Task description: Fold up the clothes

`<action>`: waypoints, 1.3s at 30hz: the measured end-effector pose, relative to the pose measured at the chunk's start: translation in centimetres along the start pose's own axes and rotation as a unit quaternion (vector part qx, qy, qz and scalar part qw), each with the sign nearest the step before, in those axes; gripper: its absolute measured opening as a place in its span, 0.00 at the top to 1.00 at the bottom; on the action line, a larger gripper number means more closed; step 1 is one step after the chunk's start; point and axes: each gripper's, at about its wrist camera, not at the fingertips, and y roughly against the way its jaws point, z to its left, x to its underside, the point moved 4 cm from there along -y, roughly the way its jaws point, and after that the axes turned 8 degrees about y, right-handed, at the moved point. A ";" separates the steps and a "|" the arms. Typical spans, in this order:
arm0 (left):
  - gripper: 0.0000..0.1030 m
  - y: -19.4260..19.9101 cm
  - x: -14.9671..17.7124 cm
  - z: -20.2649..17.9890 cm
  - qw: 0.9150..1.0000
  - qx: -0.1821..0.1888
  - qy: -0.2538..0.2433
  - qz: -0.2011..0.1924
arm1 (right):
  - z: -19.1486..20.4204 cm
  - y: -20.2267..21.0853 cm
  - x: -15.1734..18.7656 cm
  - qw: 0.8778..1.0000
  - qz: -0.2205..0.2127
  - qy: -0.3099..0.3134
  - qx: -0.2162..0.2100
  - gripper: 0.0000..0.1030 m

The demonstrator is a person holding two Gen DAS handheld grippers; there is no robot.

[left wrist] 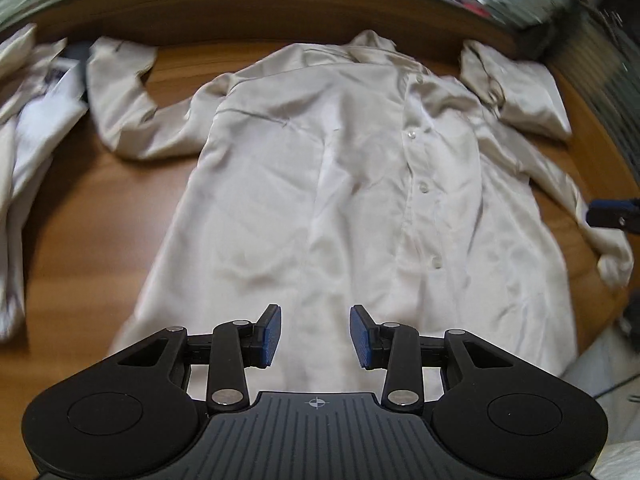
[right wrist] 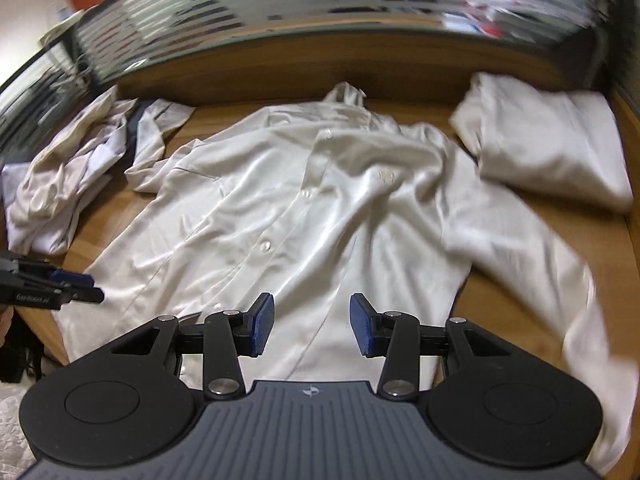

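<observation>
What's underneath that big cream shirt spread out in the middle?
The cream shirt lies flat, buttons up, on a wooden table, whose bare wood shows around it. Whatever is beneath its body is covered, so nothing else can be told.

Office: frosted-stripe glass partition (right wrist: 280,8), wooden table (left wrist: 100,208)

Satiny cloth shirt (left wrist: 340,184) — smooth, grained wood table (left wrist: 104,216).

A wooden table (right wrist: 96,240) carries a cream button-up shirt (right wrist: 320,220) spread flat at centre, collar toward twelve o'clock. A crumpled heap of pale clothes (right wrist: 60,188) lies at ten o'clock, a folded white garment (right wrist: 548,148) at two o'clock.
</observation>
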 end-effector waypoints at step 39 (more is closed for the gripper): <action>0.55 -5.1 -5.0 5.4 0.976 0.083 -0.197 0.040 | 13.9 -11.8 3.2 0.981 0.044 -0.153 0.110 0.99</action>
